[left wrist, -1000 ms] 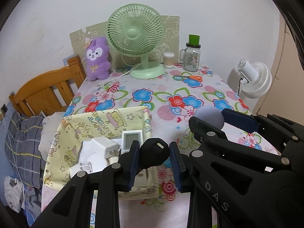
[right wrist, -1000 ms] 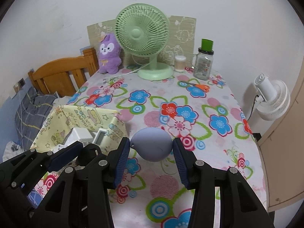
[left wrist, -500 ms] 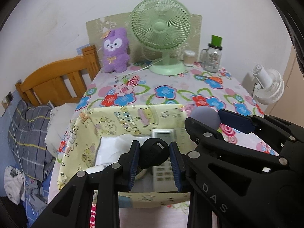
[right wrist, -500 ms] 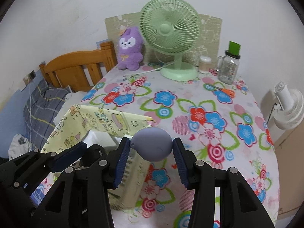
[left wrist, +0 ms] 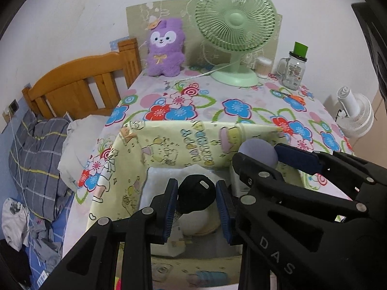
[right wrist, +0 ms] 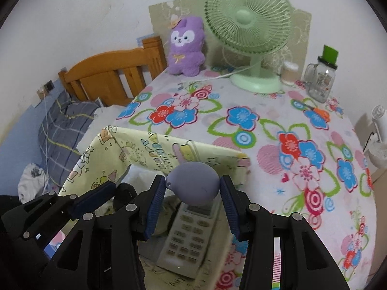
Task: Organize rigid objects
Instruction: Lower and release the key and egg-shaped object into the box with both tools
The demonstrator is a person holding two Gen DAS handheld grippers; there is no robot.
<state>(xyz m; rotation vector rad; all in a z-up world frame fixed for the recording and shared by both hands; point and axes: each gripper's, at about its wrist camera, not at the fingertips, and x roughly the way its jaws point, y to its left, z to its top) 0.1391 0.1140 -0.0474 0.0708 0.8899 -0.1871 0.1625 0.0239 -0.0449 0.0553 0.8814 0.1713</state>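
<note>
Though claw-blocked, box (left wrist: 135, 159) contents unclear.

The bin (left wrist: 169, 142) is open on top; its upright yellow walls hem the way in from the sides. A remote (right wrist: 191, 232) and white items (left wrist: 196, 220) crowd its floor. Beyond, the counter (right wrist: 266, 120) lies bare up to the fan (right wrist: 249, 24), plush (right wrist: 186, 46) and jar (right wrist: 320, 79) along the wall.
</note>
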